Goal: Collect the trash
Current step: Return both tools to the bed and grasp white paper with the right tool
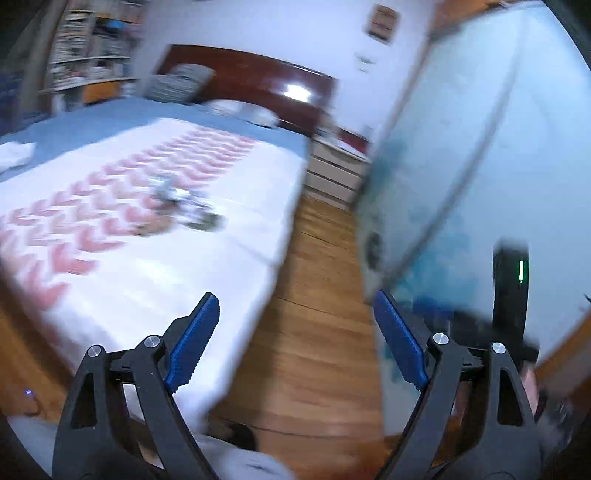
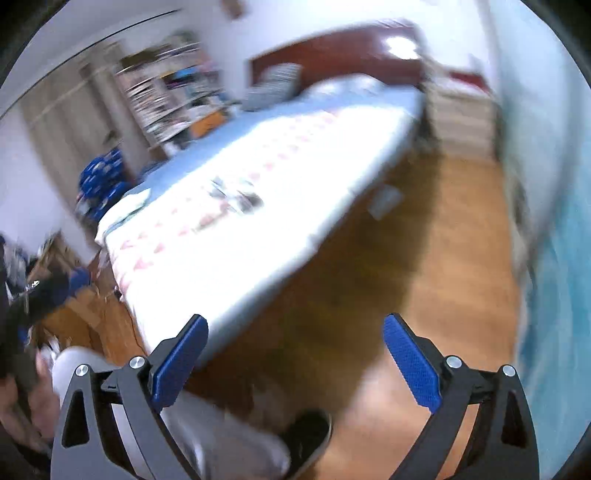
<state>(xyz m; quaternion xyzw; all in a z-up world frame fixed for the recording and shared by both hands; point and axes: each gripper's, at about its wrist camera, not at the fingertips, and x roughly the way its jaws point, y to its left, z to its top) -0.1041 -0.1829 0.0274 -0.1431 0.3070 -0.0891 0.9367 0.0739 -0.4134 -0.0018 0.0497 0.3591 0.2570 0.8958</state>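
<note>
Bed w/ white cover, pink chevron pattern; blue sheet toward the head. Dark red glossy headboard vs white wall, striped pillow leaning on it. Pale drawer unit just beside bed's far corner. Wood plank floor btwn bed and pale blue-tinted wardrobe panel on the right. Bookshelves far side of bed, packed; contents too blurred to tell. Small picture on wall.

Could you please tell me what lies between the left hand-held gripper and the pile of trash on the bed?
Only bare bedspread separates the open left hand-held gripper from the trash pile, in the left wrist view.
</note>
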